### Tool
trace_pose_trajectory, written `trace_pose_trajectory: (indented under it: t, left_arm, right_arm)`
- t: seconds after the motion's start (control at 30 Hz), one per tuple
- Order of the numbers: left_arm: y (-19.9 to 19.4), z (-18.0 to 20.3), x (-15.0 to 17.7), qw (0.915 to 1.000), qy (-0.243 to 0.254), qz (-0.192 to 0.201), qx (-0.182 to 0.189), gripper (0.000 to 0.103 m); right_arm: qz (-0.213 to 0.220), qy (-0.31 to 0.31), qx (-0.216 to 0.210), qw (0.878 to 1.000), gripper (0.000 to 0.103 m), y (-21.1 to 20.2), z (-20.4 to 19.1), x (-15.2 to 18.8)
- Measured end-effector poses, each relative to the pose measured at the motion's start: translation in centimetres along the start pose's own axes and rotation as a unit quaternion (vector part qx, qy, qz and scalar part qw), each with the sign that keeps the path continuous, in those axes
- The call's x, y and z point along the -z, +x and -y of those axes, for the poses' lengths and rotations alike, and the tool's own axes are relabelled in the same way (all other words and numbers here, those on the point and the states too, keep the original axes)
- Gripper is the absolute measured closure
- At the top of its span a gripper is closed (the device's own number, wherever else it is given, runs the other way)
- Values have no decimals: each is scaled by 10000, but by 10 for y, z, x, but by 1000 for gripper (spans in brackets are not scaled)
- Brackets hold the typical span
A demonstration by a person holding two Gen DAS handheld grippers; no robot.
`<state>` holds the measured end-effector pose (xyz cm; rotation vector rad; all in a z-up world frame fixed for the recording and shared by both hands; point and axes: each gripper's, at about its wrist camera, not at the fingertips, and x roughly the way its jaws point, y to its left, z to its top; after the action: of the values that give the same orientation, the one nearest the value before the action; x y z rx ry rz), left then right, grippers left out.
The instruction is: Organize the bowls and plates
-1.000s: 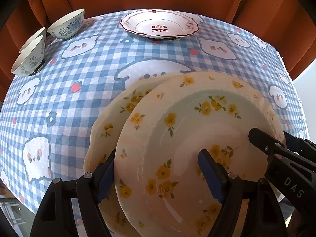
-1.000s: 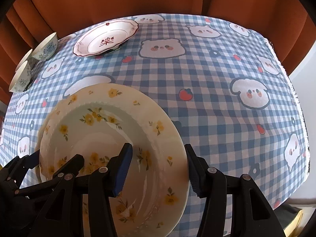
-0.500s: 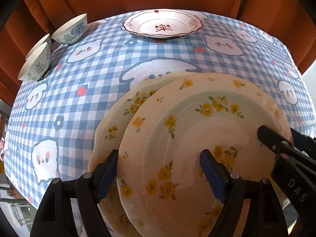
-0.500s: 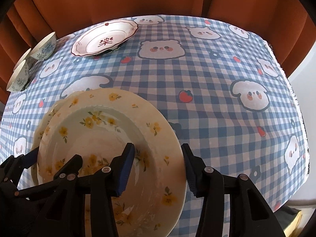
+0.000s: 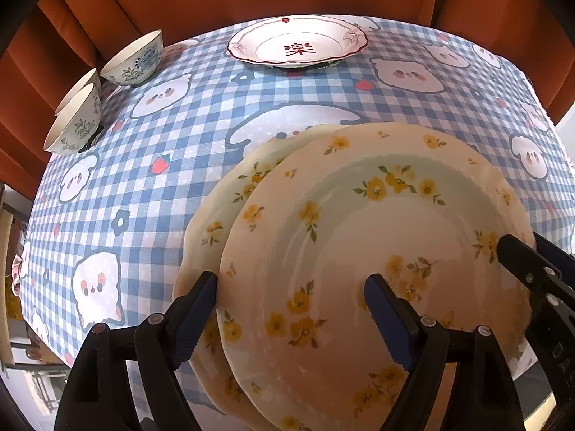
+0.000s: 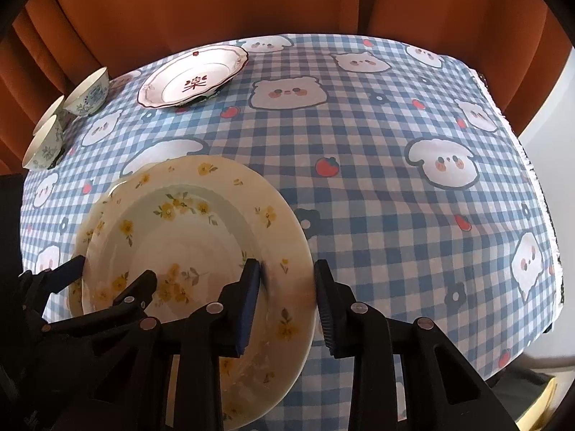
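Note:
Two cream plates with yellow flowers lie stacked near the table's front edge; the top plate (image 5: 359, 251) (image 6: 187, 237) sits offset to the right over the lower plate (image 5: 215, 215) (image 6: 81, 287). My left gripper (image 5: 291, 301) stands open astride the top plate's left rim, one finger outside it and one over the well; it shows too in the right wrist view (image 6: 72, 269). My right gripper (image 6: 287, 287) straddles the right rim and its jaws are closing, with a small gap still beside the rim. It also shows in the left wrist view (image 5: 532, 269).
A white plate with a red rim (image 5: 298, 43) (image 6: 194, 79) sits at the far side of the blue checked tablecloth (image 5: 179, 165) (image 6: 395, 197). A lone patterned bowl (image 5: 136, 61) (image 6: 88, 95) and two nested bowls (image 5: 75, 122) (image 6: 45, 140) stand far left. Orange curtains hang behind.
The right gripper's jaws have narrowed around the top plate's right rim. The left gripper has tilted slightly without closing. The plates have not moved.

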<state>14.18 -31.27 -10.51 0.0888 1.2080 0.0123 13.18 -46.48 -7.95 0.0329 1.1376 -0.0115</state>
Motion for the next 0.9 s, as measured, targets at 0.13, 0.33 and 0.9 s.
trace_pose_trajectory:
  t: [0.13,0.33,0.9]
  left_arm:
    - [-8,-5,3,10000,4,41,-36,18]
    - [-17,-15,6,9998,-15,70,-164,18]
    - [-13,-30,4,9982,413,82,433,18]
  right_arm:
    - [-63,2,-3,10000,69,3,-3,-1]
    - [-283,-85,-126,9995,69,13,-14,0]
    - [-333,272,427,9982,65,11,-30,7]
